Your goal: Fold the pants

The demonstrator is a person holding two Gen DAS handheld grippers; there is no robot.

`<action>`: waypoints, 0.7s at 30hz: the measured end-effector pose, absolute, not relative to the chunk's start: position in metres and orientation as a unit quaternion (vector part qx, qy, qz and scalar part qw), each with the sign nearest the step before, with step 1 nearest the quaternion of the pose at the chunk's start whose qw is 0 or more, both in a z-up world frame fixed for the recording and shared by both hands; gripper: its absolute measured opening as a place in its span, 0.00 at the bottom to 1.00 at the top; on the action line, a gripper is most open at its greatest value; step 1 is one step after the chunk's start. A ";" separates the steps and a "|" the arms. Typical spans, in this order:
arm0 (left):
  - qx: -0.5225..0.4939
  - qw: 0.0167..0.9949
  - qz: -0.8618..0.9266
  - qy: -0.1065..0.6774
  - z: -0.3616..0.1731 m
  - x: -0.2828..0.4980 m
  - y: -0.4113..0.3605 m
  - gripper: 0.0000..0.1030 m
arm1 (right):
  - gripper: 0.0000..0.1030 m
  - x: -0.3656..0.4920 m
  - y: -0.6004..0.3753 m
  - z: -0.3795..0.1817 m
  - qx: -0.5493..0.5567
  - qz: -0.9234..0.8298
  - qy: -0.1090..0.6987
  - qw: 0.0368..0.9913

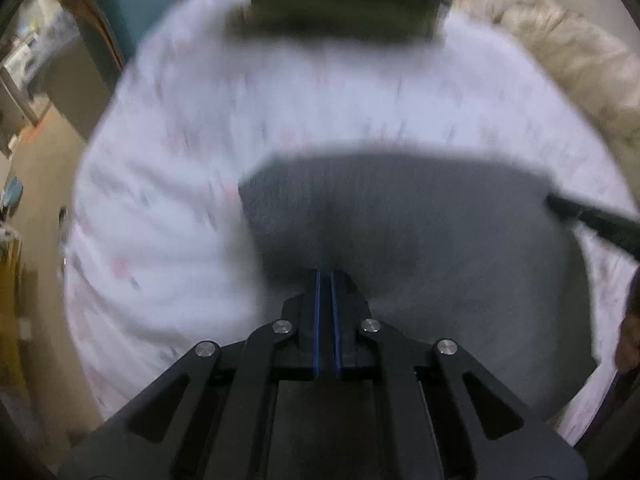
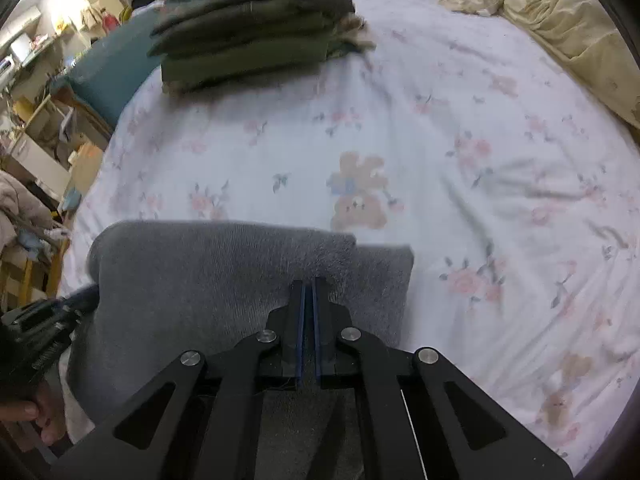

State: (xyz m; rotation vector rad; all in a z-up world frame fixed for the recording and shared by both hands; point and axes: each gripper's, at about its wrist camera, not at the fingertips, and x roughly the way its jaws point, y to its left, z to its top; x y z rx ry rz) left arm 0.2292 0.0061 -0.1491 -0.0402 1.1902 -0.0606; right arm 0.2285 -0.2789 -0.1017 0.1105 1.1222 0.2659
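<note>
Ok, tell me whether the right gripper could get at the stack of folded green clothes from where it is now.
Probably not yet. The right gripper is shut on the grey pants near the bed's front edge, so it is occupied. The stack of folded green clothes lies across open sheet at the far side; nothing blocks the path.

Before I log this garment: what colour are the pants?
Grey pants, clearest in the right wrist view.

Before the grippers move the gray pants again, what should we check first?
1. Left hand-held gripper pinching the gray pants: ok, jaws closed on fabric.
2. Right hand-held gripper pinching them: ok.
3. Pants lie on the flowered sheet: ok.
4. Bare sheet ahead of the pants: ok.
5. Green folded stack apart from the pants: ok.
6. Fold edges lined up: cannot tell, left view is blurred.
</note>
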 end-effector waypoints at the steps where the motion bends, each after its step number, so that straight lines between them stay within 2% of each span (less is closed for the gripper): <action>1: -0.029 0.828 -0.025 0.560 -0.148 0.229 0.010 0.05 | 0.02 0.228 -0.277 -0.098 0.047 0.128 0.527 0.839; 3: -0.052 0.829 -0.020 0.556 -0.134 0.230 0.018 0.04 | 0.03 0.224 -0.283 -0.087 0.061 0.144 0.523 0.838; 4: -0.067 0.836 -0.020 0.544 -0.121 0.228 0.025 0.08 | 0.08 0.220 -0.291 -0.079 0.079 0.147 0.519 0.838; 5: -0.072 0.843 -0.019 0.532 -0.109 0.225 0.029 0.25 | 0.16 0.216 -0.303 -0.071 0.100 0.143 0.514 0.840; 6: -0.077 0.853 -0.016 0.516 -0.099 0.221 0.034 0.40 | 0.42 0.212 -0.316 -0.064 0.123 0.140 0.507 0.842; 7: -0.085 0.862 -0.004 0.500 -0.090 0.216 0.041 0.79 | 0.59 0.210 -0.330 -0.060 0.149 0.135 0.503 0.840; 8: -0.099 0.868 0.014 0.486 -0.084 0.212 0.049 0.99 | 0.85 0.207 -0.346 -0.059 0.182 0.128 0.502 0.836; 9: -0.125 0.869 0.024 0.479 -0.084 0.209 0.059 0.99 | 0.90 0.204 -0.358 -0.063 0.214 0.120 0.504 0.828; 12: -0.188 0.827 -0.011 0.530 -0.114 0.214 0.071 0.99 | 0.90 0.207 -0.378 -0.096 0.301 0.125 0.552 0.768; 15: -0.238 0.779 -0.055 0.577 -0.149 0.218 0.068 0.99 | 0.90 0.206 -0.367 -0.129 0.313 0.142 0.594 0.727; 17: -0.235 0.757 -0.085 0.604 -0.164 0.218 0.056 0.97 | 0.90 0.204 -0.355 -0.148 0.308 0.151 0.621 0.704; 18: -0.228 0.746 -0.109 0.616 -0.171 0.217 0.048 0.95 | 0.90 0.202 -0.349 -0.155 0.308 0.159 0.630 0.695; 20: -0.220 0.743 -0.135 0.618 -0.172 0.215 0.037 0.80 | 0.89 0.198 -0.331 -0.162 0.289 0.188 0.643 0.684; 21: -0.206 0.749 -0.137 0.615 -0.170 0.214 0.031 0.77 | 0.85 0.196 -0.321 -0.160 0.265 0.201 0.641 0.692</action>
